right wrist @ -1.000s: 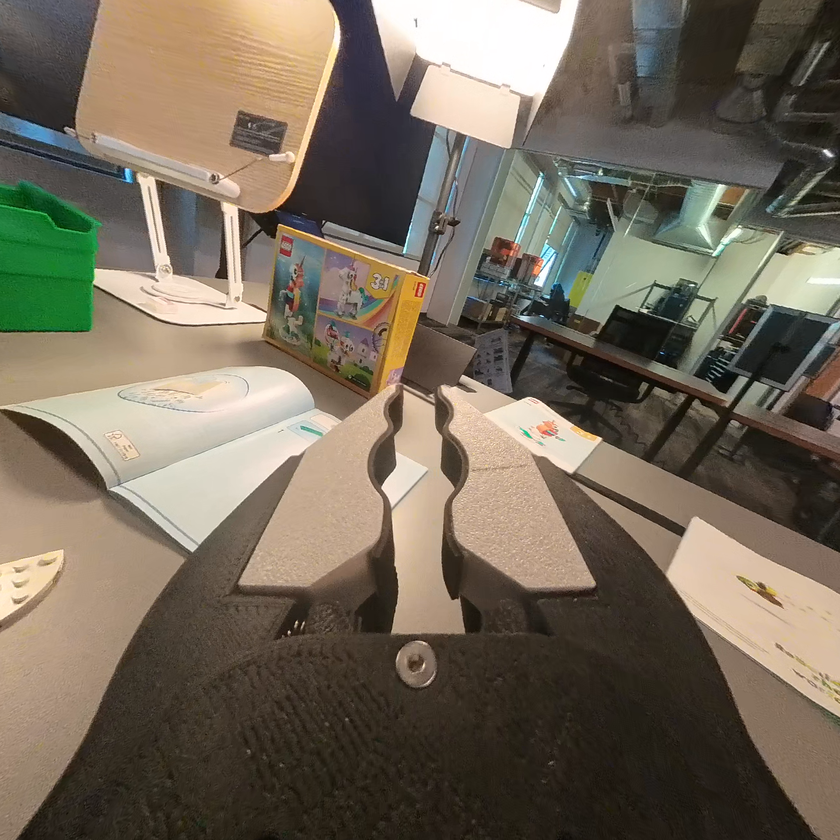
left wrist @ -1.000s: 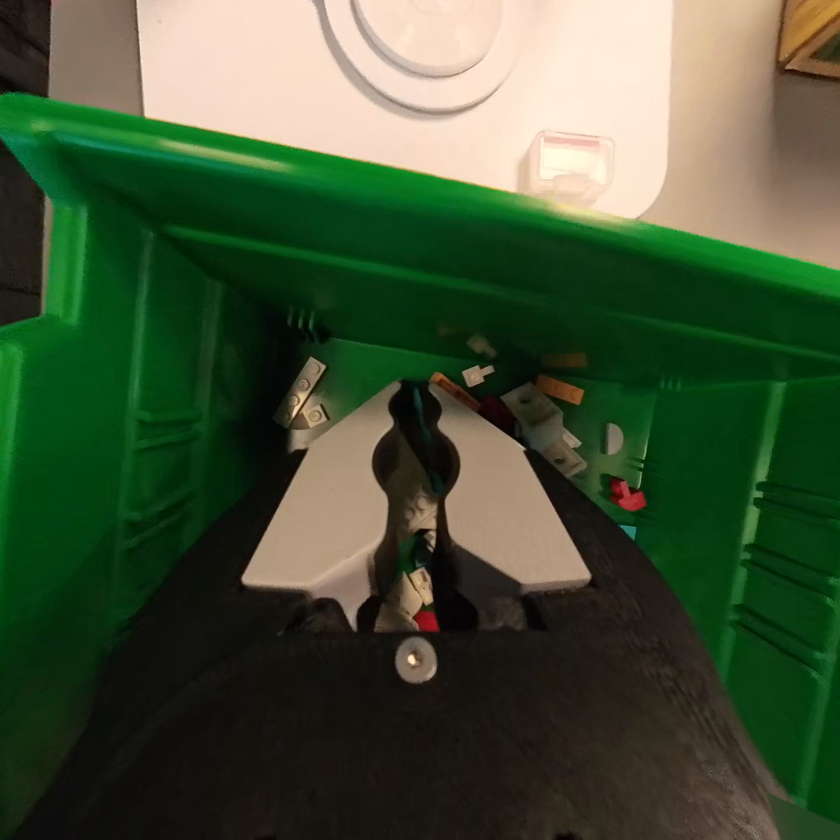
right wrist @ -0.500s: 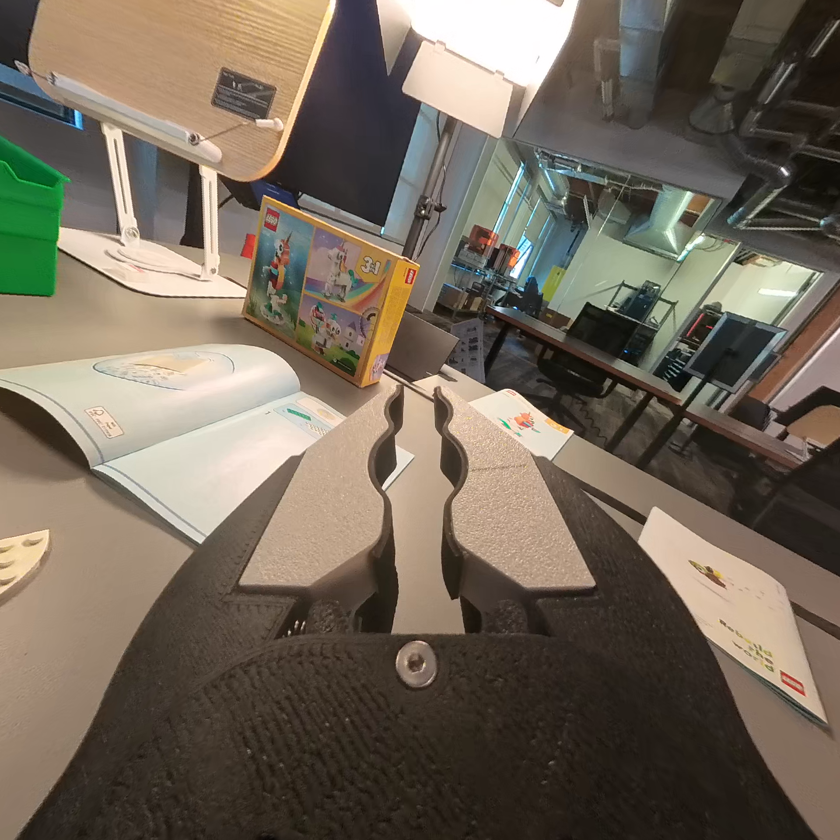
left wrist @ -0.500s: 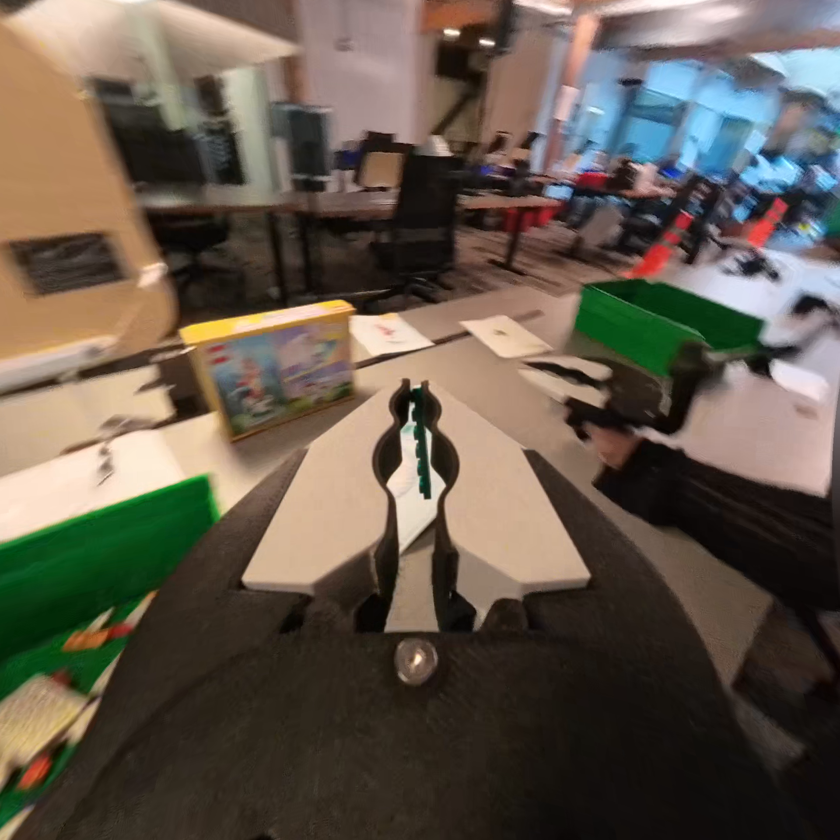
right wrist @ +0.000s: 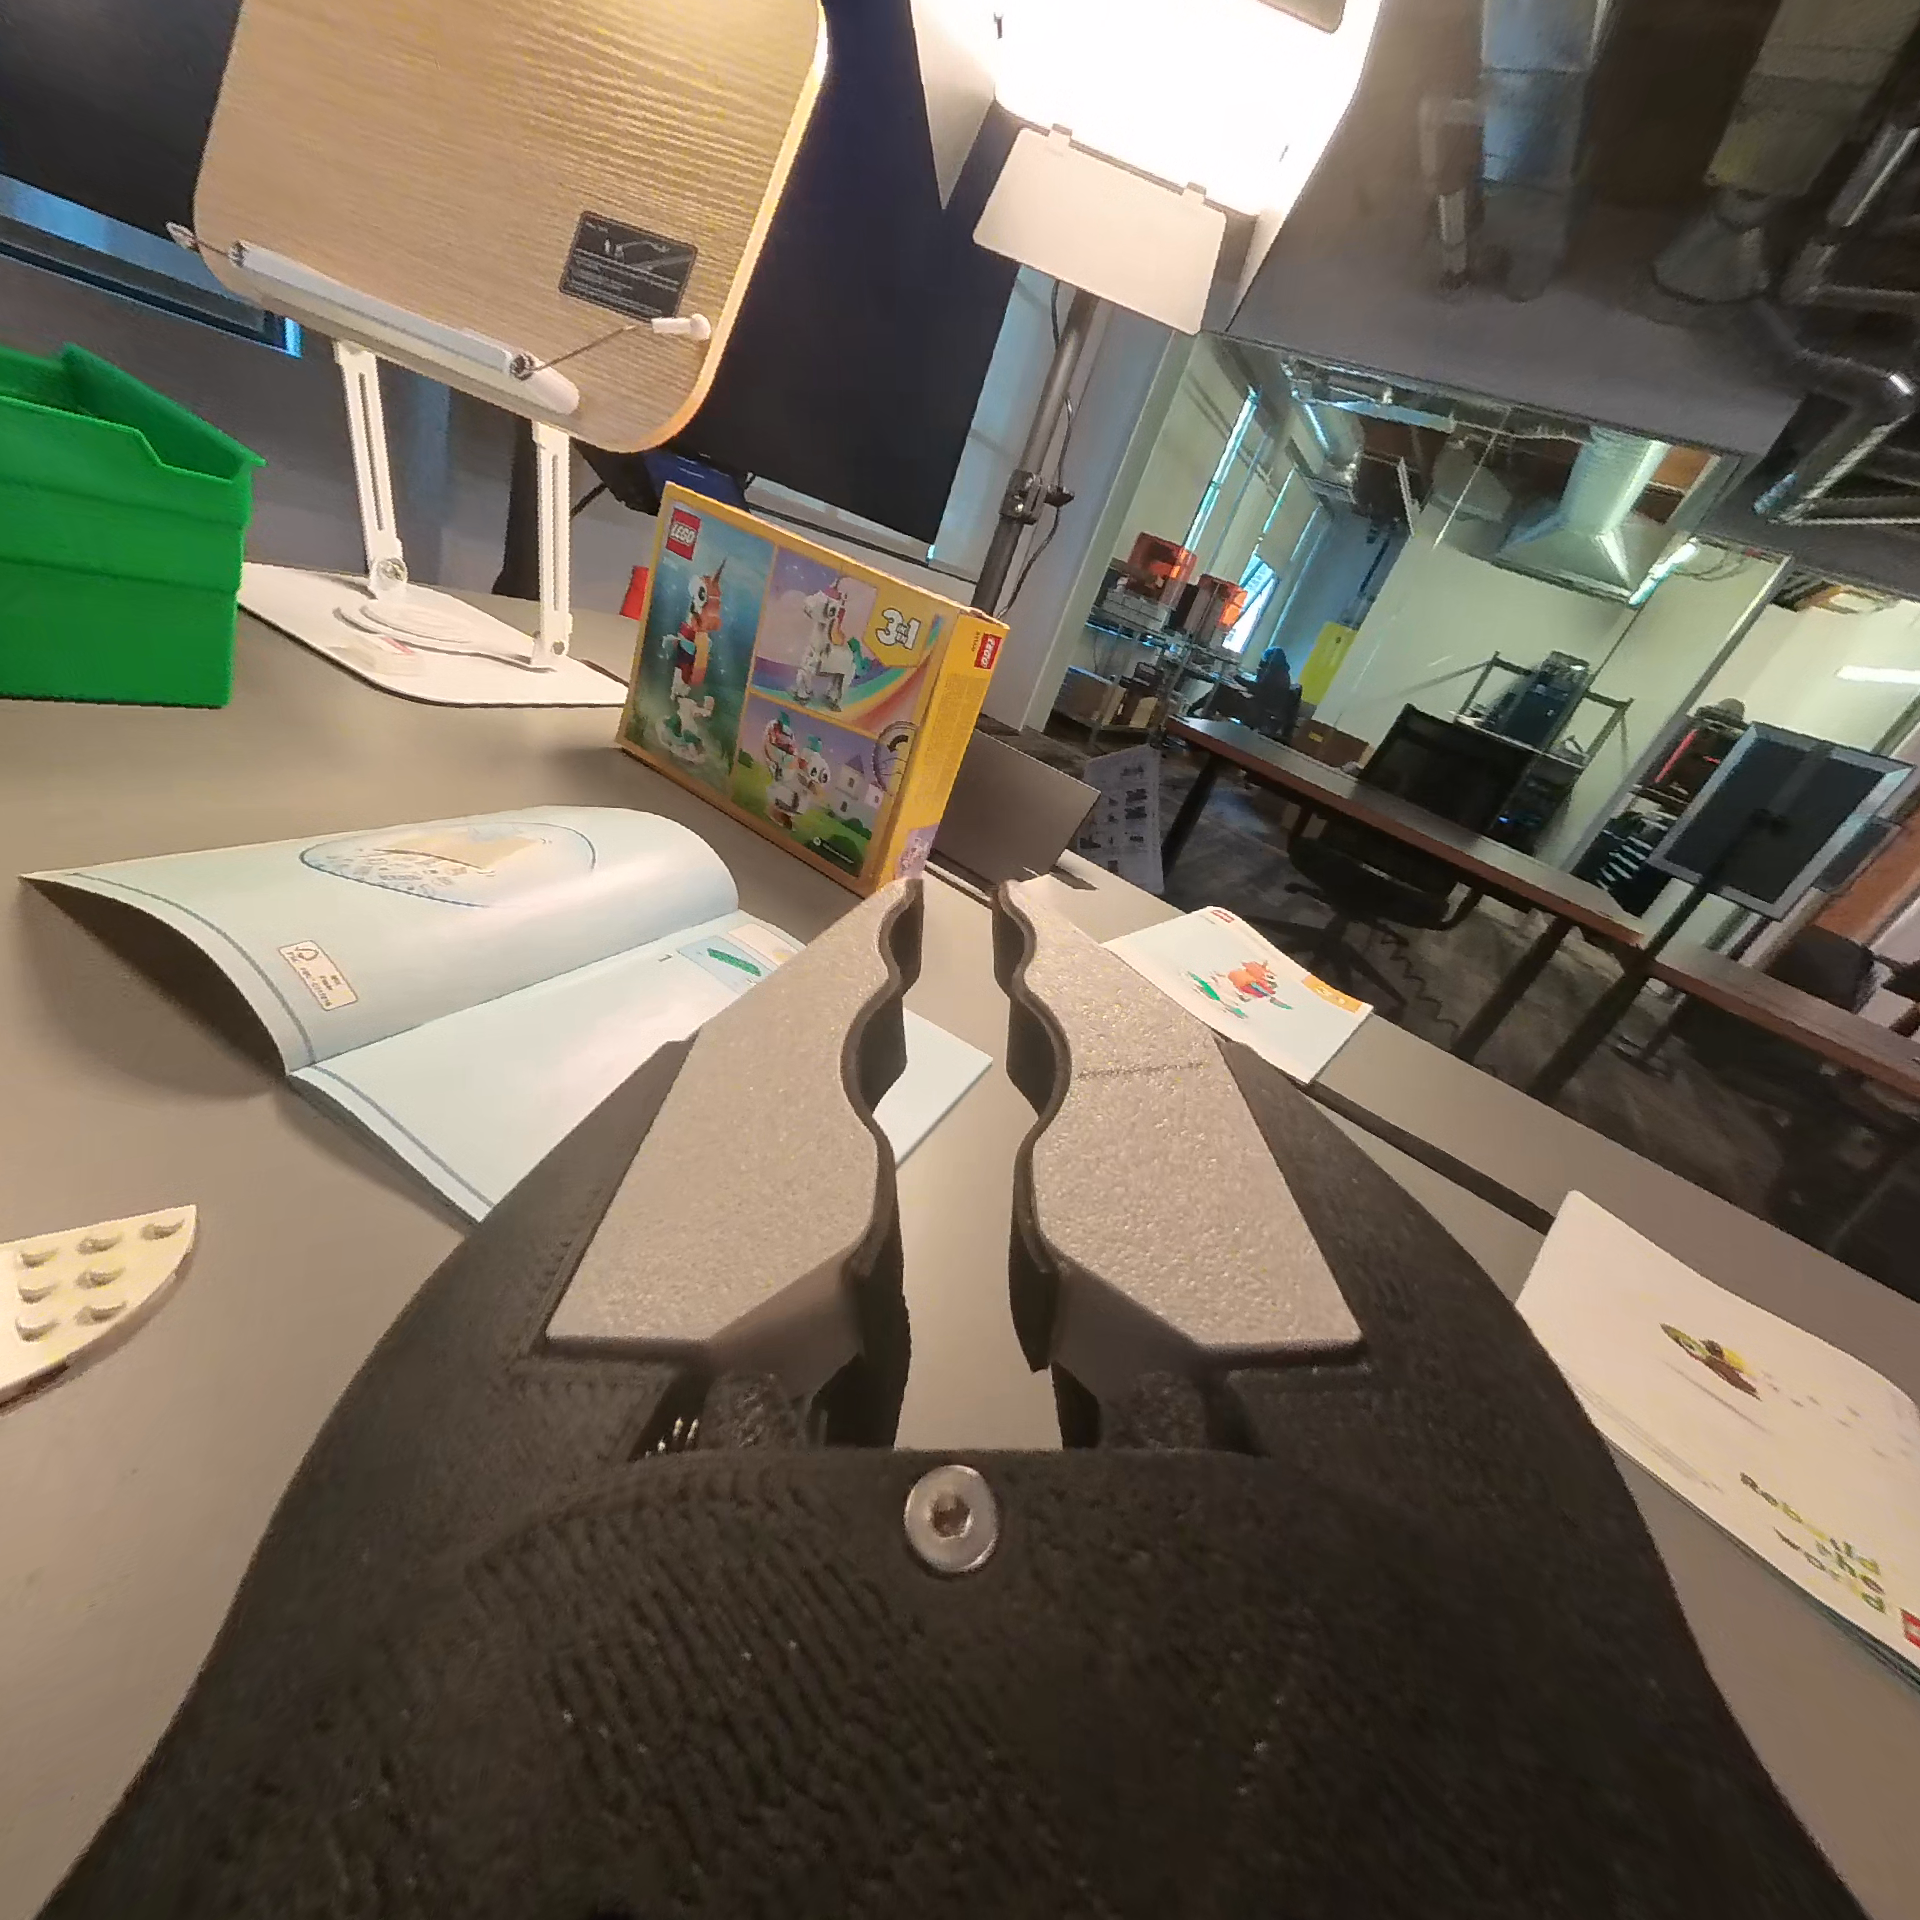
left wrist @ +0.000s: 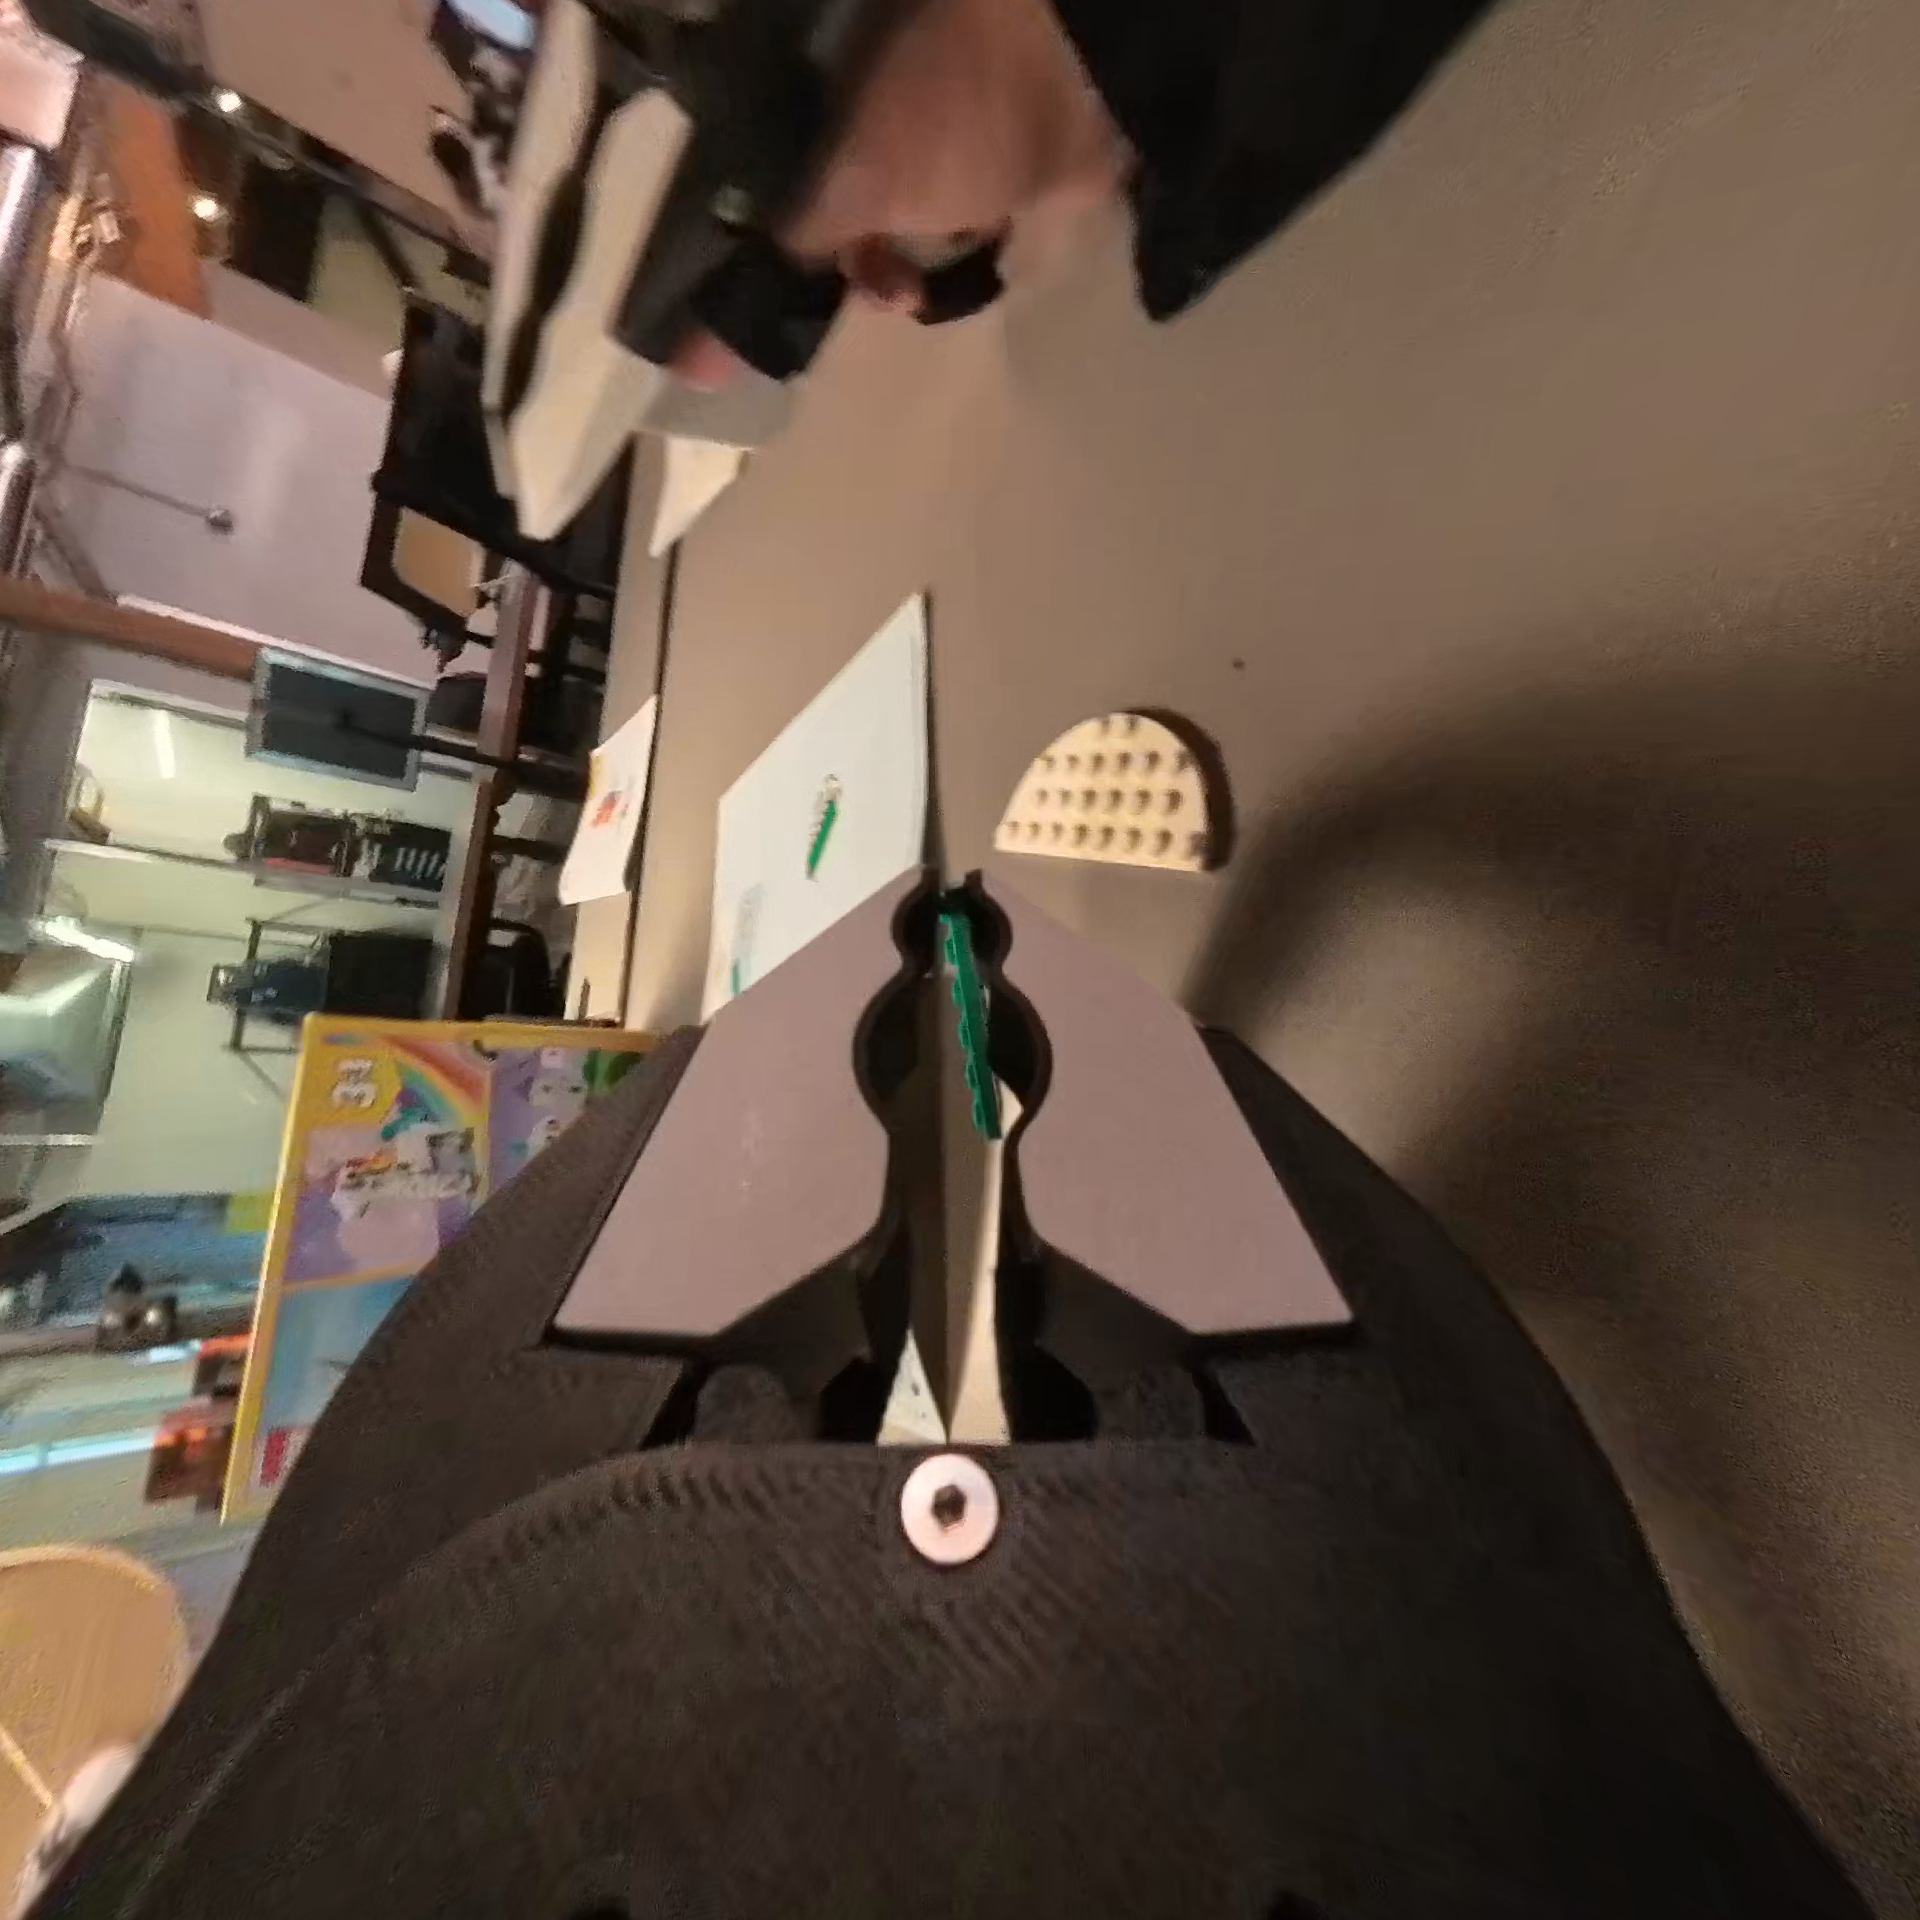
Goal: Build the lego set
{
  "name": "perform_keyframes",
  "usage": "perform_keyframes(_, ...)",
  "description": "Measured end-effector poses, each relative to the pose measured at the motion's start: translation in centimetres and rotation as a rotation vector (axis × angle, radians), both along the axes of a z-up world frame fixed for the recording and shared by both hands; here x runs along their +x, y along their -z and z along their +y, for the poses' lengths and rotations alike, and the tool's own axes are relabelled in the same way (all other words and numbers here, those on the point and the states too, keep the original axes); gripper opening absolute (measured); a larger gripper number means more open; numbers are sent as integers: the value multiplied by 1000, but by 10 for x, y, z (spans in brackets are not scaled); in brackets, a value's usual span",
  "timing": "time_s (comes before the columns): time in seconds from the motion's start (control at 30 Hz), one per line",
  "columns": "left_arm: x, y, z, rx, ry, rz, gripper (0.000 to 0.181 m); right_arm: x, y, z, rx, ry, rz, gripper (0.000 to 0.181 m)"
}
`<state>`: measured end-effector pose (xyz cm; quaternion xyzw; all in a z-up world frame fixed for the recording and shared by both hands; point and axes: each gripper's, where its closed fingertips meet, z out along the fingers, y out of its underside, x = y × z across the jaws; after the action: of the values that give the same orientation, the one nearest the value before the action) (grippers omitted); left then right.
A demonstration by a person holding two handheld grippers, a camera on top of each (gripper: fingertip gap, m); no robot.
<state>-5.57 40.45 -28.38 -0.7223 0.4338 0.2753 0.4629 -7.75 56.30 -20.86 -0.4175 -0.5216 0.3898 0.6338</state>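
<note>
My left gripper (left wrist: 951, 899) is shut on a thin green lego plate (left wrist: 968, 1023), held edge-on between the jaws. The view is rolled on its side. A tan half-round studded plate (left wrist: 1117, 795) lies on the grey table just beyond the fingertips. It also shows at the left edge of the right wrist view (right wrist: 78, 1283). My right gripper (right wrist: 956, 899) is open and empty, low over the table, pointing toward the open instruction booklet (right wrist: 436, 966) and the yellow lego box (right wrist: 810, 686). The right gripper and the hand holding it show at the top of the left wrist view (left wrist: 665, 239).
A green bin (right wrist: 104, 540) stands at the far left. A wooden book stand (right wrist: 499, 208) on a white base is behind the booklet. Two leaflets (right wrist: 1247, 987) (right wrist: 1756, 1455) lie at the right by the table edge. The booklet (left wrist: 831, 821) and box (left wrist: 384, 1174) show in the left view.
My left gripper has come out of the green bin with the green plate, swung over the table and rolled sideways near the tan plate. My right gripper has shifted slightly.
</note>
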Motion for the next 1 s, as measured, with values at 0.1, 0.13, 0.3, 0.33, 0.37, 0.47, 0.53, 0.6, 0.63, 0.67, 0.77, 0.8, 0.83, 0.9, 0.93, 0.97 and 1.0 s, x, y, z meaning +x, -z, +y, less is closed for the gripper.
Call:
perform_keyframes(0.1,4,18,-2,-57,55,43,4,0,1,0,-6,-10,2,12)
perform_keyframes(0.13,5,22,-3,-64,61,49,4,-1,1,0,-10,-13,3,12)
perform_keyframes(0.3,4,34,-6,-102,11,-19,5,-3,0,-1,-23,-28,5,11)
perform_keyframes(0.33,5,33,-8,-109,14,-30,6,-3,0,-1,-25,-29,3,11)
perform_keyframes(0.37,6,32,-10,-115,12,-56,11,-2,0,-1,-25,-30,1,11)
perform_keyframes(0.47,6,23,-13,-145,-14,-247,35,-2,1,-3,-23,-34,-8,14)
perform_keyframes(0.53,4,12,-15,-151,-22,-403,42,0,-1,-1,-25,-11,-3,27)
perform_keyframes(0.6,0,5,-17,-159,-31,-534,41,4,-7,-2,-3,13,19,37)
perform_keyframes(0.63,-3,6,-20,-183,-43,-586,42,5,-8,-4,8,13,22,39)
perform_keyframes(0.67,-7,10,-22,-220,-66,-627,42,5,-8,-7,20,8,17,39)
perform_keyframes(0.77,-12,31,-28,-365,-144,-719,59,5,-6,-14,52,-11,-13,39)
perform_keyframes(0.8,-11,34,-28,-395,-148,-745,62,4,-4,-15,56,-19,-20,38)
perform_keyframes(0.83,-9,34,-27,-401,-143,-765,62,3,-3,-16,54,-27,-26,38)
perform_keyframes(0.9,-9,30,-24,-396,-148,-812,58,2,-2,-19,47,-42,-38,37)
perform_keyframes(0.93,-11,31,-24,-410,-165,-835,57,2,-2,-20,43,-49,-42,36)
perform_keyframes(0.97,-14,34,-25,-429,-190,-849,56,1,-1,-22,40,-57,-46,36)
perform_keyframes(1.0,-16,37,-26,-448,-206,-853,56,1,-1,-23,37,-64,-49,36)
